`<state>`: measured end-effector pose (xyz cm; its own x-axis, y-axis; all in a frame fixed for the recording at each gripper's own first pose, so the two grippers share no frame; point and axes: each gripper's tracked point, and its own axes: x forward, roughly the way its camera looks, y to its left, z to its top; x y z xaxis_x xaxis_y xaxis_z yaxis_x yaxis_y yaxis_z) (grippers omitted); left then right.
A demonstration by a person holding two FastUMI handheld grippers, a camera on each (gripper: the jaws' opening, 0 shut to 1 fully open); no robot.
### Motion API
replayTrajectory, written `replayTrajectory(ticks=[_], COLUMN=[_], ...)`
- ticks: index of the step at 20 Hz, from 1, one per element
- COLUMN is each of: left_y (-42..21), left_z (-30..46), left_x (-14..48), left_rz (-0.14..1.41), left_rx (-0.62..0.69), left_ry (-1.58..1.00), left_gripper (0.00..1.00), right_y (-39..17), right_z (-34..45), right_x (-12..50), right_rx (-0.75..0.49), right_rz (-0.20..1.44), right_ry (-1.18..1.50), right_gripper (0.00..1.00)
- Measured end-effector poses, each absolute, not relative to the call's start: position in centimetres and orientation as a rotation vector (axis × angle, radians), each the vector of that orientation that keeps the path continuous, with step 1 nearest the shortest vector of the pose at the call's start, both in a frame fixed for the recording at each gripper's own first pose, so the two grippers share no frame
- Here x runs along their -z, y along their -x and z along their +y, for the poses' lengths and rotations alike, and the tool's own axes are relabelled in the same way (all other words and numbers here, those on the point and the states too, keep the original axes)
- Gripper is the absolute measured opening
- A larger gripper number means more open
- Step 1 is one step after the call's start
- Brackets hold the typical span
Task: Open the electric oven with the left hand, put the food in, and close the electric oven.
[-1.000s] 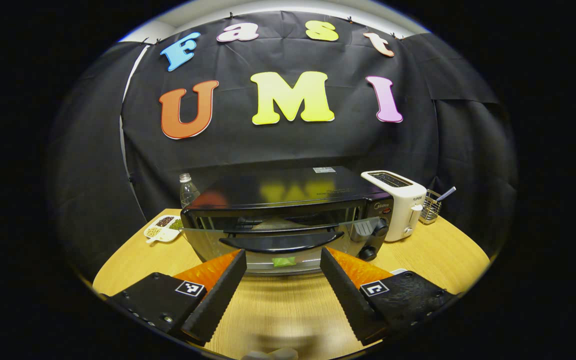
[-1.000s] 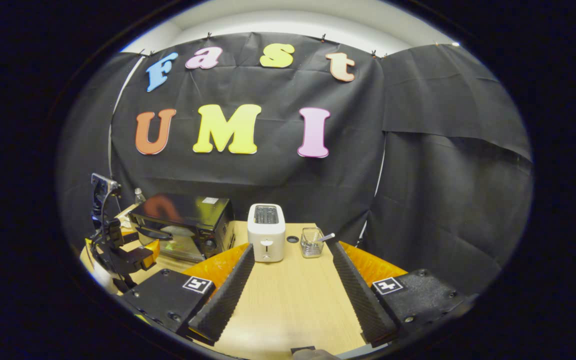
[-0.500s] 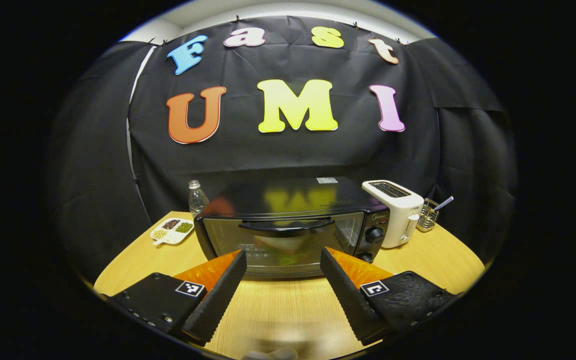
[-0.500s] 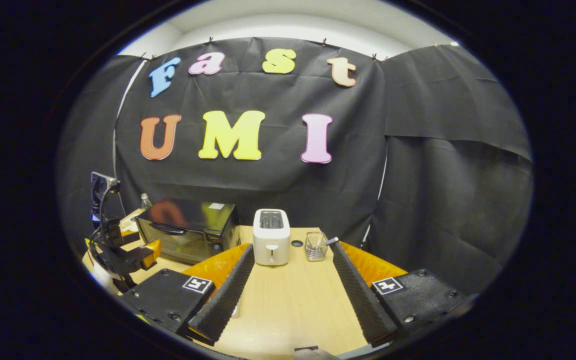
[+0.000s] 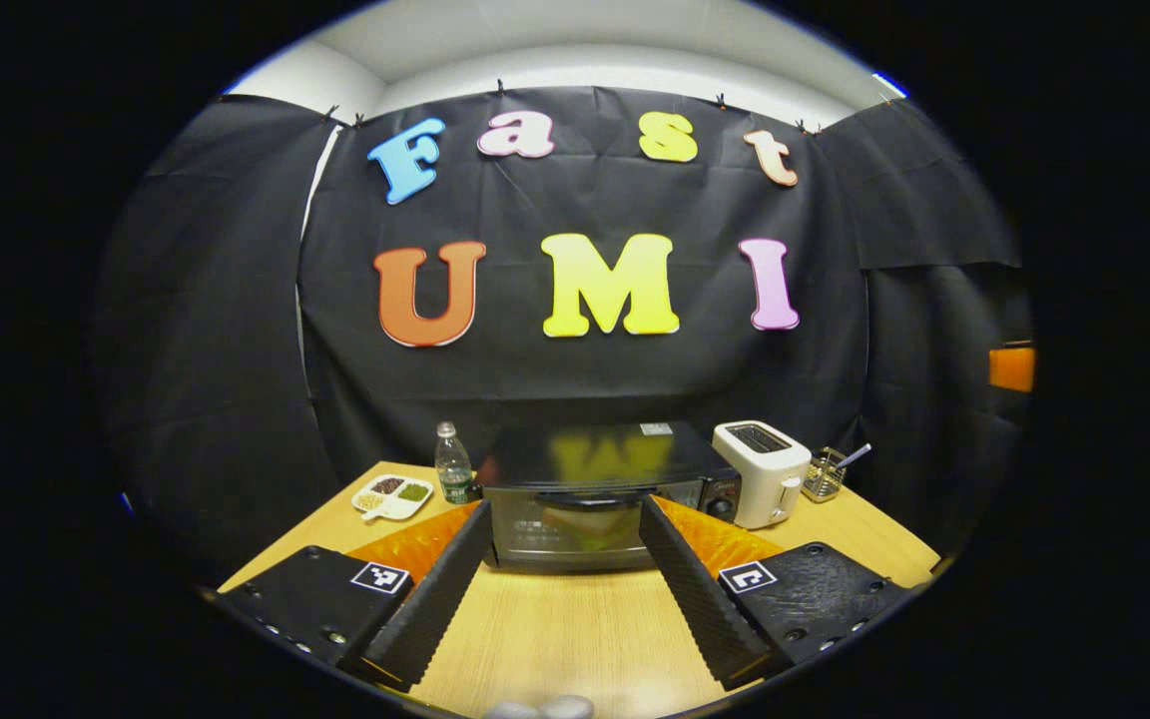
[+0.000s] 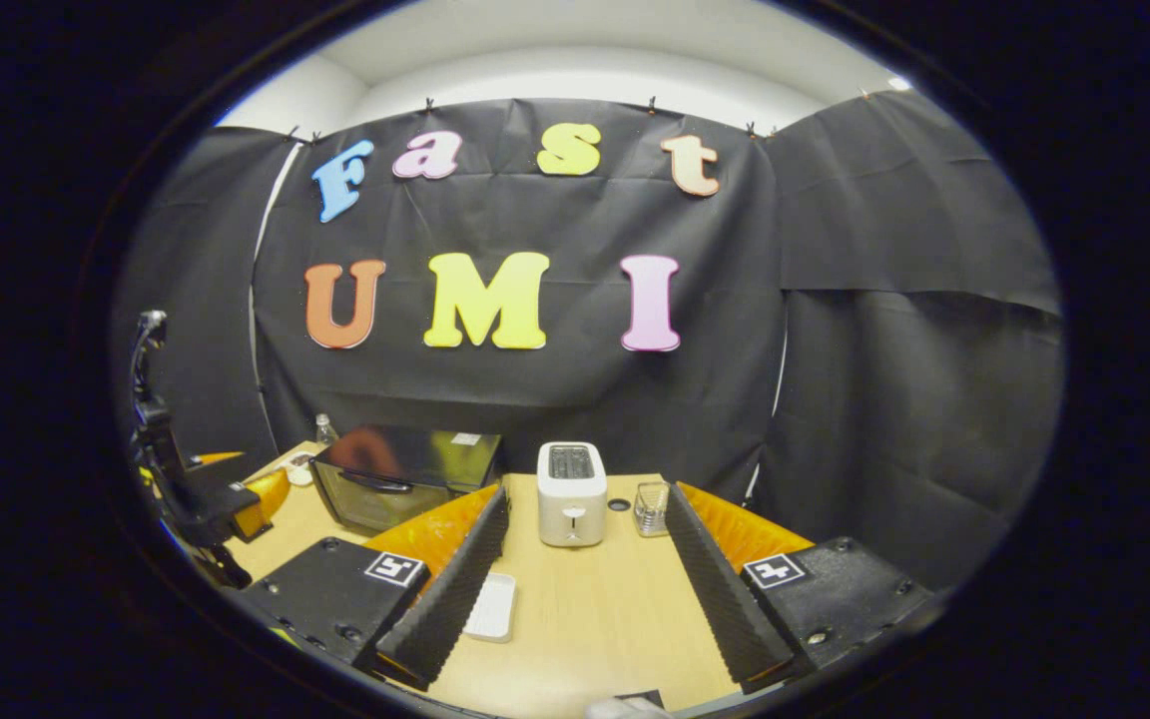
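The black electric oven (image 5: 575,496) stands at the middle of the table with its glass door shut and the handle along the top of the door. Something pale and greenish shows dimly behind the glass. My left gripper (image 5: 565,507) is open and empty, held back from the oven front with bare table between. In the right gripper view the oven (image 6: 405,477) sits at the left, and the left gripper (image 6: 236,489) hangs in front of it. My right gripper (image 6: 586,494) is open, empty, and points at the toaster.
A white toaster (image 5: 763,472) and a wire basket (image 5: 823,474) stand right of the oven. A water bottle (image 5: 452,477) and a divided dish of beans (image 5: 393,493) stand to its left. A small white tray (image 6: 492,606) lies on the wooden table (image 5: 555,629) by my right gripper's left finger.
The oven door went from part-open to shut. Both grippers drew back from the appliances, which look smaller now. The white tray came into the right gripper view.
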<state>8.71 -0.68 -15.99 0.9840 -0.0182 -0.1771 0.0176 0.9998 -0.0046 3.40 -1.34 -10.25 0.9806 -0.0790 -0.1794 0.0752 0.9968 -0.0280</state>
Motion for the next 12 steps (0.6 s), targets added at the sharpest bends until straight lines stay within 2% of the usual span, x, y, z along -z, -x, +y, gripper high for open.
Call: replayTrajectory(ticks=[3,4,5,6,12], left_y=[-6.2,-5.5,-5.1,-4.4,-2.4], left_z=[-0.6,-0.5,-0.3,-0.1,1.3], left_x=[12.9,11.8,10.9,10.0,5.8], left_rz=[0.143,0.131,0.118,0.108,0.052], left_rx=[0.031,0.032,0.033,0.032,0.009], left_ry=[0.019,0.012,0.003,-0.002,0.002], left_gripper=[0.97,0.97,0.97,0.97,0.97], right_y=[-2.6,-2.5,-2.3,-2.1,-1.3], right_z=[-0.3,-0.1,0.1,0.2,0.8], right_x=[9.4,9.0,8.7,8.2,5.6], right_rx=[0.065,0.059,0.058,0.057,0.056], right_rz=[0.167,0.159,0.150,0.140,0.089], right_ry=[0.005,0.003,0.009,0.017,0.002], right_gripper=[1.00,0.96,0.96,1.00,1.00])
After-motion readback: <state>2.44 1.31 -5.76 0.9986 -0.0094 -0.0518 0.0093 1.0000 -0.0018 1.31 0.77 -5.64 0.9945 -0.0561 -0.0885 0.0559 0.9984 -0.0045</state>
